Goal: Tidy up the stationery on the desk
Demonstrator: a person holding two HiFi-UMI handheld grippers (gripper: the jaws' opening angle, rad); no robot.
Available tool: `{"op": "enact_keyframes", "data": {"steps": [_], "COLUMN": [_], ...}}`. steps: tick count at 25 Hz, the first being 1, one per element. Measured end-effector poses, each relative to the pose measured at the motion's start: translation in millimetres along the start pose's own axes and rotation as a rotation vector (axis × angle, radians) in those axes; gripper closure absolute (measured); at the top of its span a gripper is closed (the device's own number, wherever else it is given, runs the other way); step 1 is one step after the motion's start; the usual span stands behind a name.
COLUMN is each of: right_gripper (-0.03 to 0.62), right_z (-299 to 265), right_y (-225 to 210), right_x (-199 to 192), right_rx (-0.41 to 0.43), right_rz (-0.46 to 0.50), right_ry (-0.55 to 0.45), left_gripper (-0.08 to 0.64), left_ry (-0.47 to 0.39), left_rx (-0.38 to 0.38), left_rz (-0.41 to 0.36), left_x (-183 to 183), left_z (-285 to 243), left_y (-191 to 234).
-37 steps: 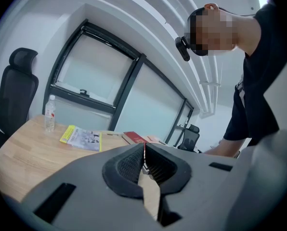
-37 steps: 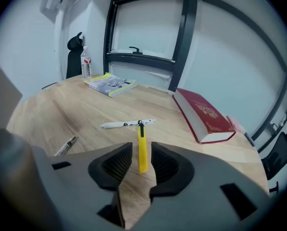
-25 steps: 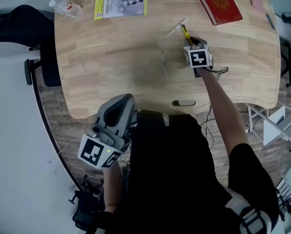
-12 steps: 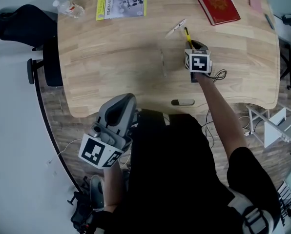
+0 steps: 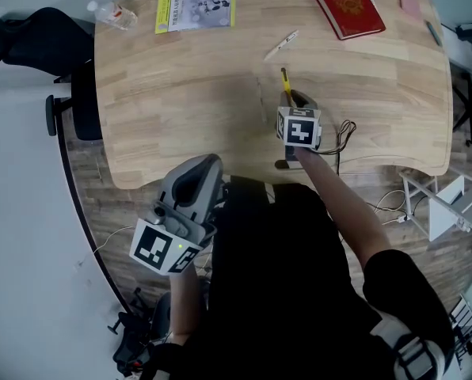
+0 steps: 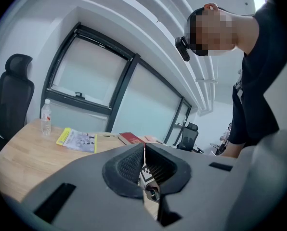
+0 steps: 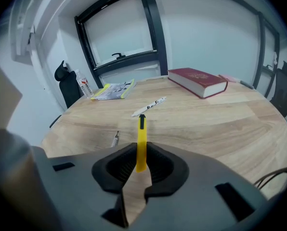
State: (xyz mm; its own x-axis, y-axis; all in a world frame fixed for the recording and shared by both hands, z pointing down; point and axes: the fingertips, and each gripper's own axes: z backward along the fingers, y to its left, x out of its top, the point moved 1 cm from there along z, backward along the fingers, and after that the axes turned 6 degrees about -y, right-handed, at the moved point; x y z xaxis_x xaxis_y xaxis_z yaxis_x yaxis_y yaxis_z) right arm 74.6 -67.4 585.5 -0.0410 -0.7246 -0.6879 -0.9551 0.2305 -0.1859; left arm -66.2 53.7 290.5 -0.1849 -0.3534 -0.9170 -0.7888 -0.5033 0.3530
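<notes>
My right gripper (image 5: 291, 101) hangs over the near middle of the wooden desk (image 5: 180, 93), shut on a slim yellow utility knife (image 5: 286, 81) with a black tip. In the right gripper view the knife (image 7: 141, 131) sticks out forward between the jaws of that gripper (image 7: 140, 148). A white pen (image 5: 282, 44) lies further back on the desk, and a thin clear pen (image 5: 262, 101) lies left of the gripper. My left gripper (image 5: 198, 172) is held close to the body at the desk's near edge; its jaws (image 6: 144, 147) meet with nothing between them.
A red book (image 5: 343, 5) lies at the back right, with pink sticky notes (image 5: 410, 5) and a dark pen (image 5: 432, 32) beyond it. A yellow-edged booklet (image 5: 195, 5) and a plastic bottle (image 5: 113, 13) sit at the back left. A black chair (image 5: 30, 46) stands left of the desk.
My right gripper has drawn back toward the body and to the left, carrying the yellow knife away from the white pen. The left gripper has stayed about where it was.
</notes>
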Motion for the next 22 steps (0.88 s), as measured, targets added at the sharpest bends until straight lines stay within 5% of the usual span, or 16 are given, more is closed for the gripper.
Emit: {"op": "enact_keyframes", "data": {"steps": [10,22], "right_gripper": [0.518,0.486], "right_z": [-13.5,-13.8], "right_y": [19.4,21.3], "right_x": [-44.3,-45.6], "right_rx": [0.012,0.011], "right_rz": [-0.025,0.027], "right_ry": [0.092,0.096], "left_gripper": [0.523,0.523], "left_ry": [-0.005,-0.008], "left_rx": [0.025,0.038], "left_rz": [-0.005,-0.010], "left_x": [-4.2,-2.3], "left_z": [13.1,21.2], "left_y": [-1.0,3.6]}}
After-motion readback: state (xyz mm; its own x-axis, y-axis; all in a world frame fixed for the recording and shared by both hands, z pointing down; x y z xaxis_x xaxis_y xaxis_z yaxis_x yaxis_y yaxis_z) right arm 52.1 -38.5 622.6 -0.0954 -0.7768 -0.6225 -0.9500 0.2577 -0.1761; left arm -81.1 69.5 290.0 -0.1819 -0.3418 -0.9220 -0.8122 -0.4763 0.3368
